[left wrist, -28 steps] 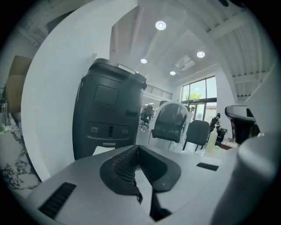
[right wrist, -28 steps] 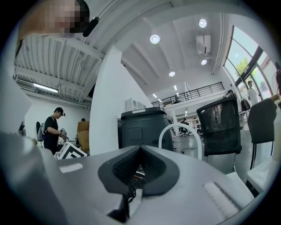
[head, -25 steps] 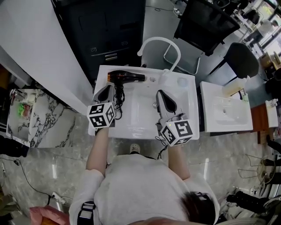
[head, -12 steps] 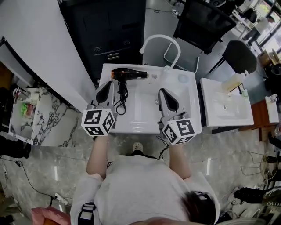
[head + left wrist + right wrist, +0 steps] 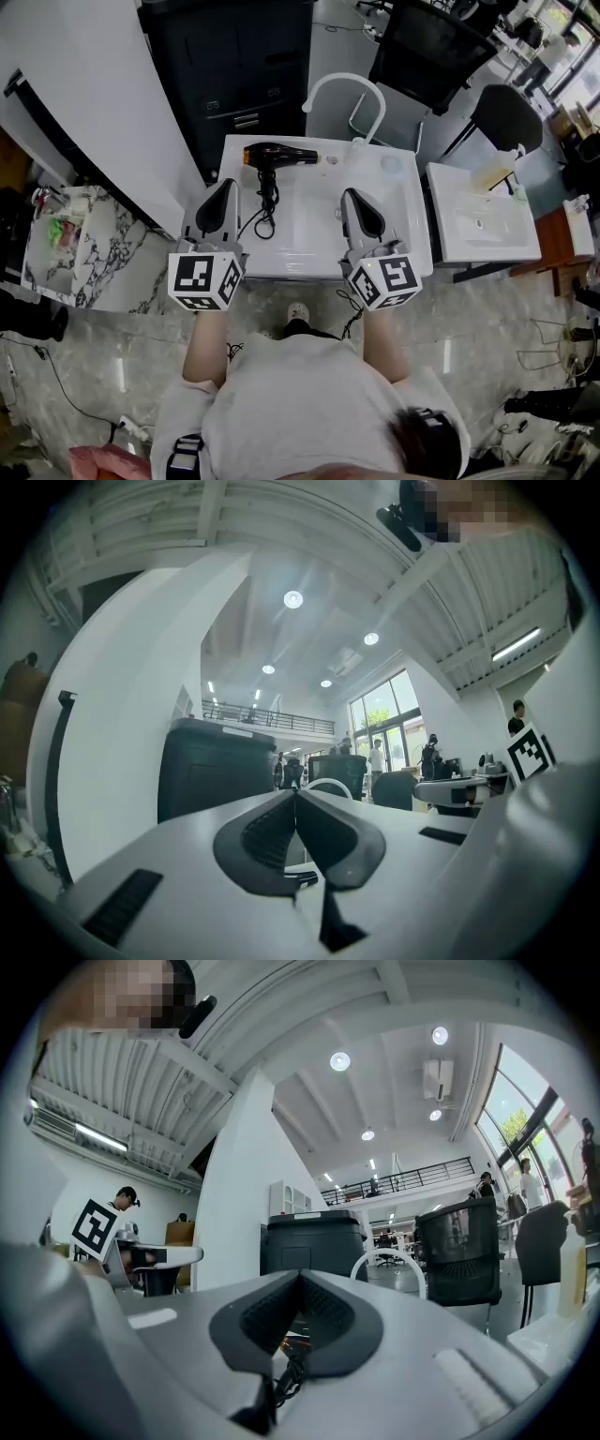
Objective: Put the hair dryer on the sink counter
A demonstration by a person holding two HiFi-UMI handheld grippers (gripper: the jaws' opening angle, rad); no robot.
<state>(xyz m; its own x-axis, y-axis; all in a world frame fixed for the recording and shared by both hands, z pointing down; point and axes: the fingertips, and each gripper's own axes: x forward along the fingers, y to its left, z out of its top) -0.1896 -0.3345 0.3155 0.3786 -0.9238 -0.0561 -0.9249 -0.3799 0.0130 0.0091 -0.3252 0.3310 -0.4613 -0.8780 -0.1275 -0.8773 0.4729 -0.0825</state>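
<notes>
Hair dryer lies on the desk behind the basin; left tool, jaws together and empty, has drawn back clear of it, right tool likewise closed, so placement appears complete.

We hold our left gripper level at the left edge of the sink counter, jaws pressed together. Our right gripper hovers over its middle, likewise closed.
</notes>
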